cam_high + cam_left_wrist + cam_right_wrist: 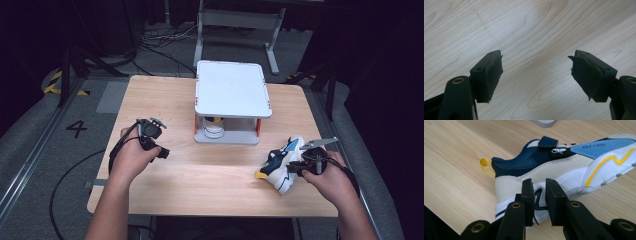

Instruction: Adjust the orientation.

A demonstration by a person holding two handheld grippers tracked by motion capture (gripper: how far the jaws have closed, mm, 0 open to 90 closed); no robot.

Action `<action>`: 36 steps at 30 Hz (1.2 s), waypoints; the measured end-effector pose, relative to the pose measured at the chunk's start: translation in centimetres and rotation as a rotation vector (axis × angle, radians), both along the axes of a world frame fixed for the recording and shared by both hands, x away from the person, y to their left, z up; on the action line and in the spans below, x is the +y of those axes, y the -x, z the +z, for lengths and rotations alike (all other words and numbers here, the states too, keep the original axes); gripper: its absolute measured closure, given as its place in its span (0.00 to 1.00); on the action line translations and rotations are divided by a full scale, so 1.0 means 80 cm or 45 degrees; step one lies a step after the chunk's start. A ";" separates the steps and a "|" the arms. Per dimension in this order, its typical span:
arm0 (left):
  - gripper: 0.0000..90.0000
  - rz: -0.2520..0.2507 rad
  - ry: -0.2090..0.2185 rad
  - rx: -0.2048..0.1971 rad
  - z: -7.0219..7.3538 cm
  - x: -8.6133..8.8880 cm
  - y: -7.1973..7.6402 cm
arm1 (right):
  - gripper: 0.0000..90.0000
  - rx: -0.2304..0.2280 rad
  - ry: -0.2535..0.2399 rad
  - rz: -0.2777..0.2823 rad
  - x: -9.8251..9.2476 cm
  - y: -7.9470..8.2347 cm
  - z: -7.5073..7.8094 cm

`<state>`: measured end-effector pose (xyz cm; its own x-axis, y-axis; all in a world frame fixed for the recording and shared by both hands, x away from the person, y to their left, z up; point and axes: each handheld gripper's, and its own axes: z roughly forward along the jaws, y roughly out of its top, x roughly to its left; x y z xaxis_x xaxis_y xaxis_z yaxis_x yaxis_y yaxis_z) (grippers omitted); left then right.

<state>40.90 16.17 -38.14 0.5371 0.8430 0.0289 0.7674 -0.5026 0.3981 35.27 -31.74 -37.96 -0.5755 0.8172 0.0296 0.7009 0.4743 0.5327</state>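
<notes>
Lying on its side on the wooden table (210, 172), a child's shoe (283, 162) sits right of the white stand (231, 90), near the front edge. The right gripper (539, 185) seems clenched on its sole. Left of the stand, the left gripper (536, 67) hangs released.

Light wooden table (200, 175) carried a white two-tier stand with orange posts (232, 90) at its far middle, a white cup (214, 129) under its top shelf. Left gripper (162, 152) hovered over bare wood at left. Right gripper (295, 167) touched a white, blue and yellow sneaker (282, 162) at right edge.
</notes>
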 end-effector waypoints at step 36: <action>0.28 -0.018 0.015 0.003 0.000 -0.005 -0.007 | 0.69 0.242 0.144 -0.198 -0.077 -0.002 -0.029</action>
<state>41.46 15.78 -38.10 0.5490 0.8356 0.0176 0.7612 -0.5085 0.4025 35.39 -37.87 -40.24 -0.4360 0.8995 0.0287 0.8521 0.4023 0.3347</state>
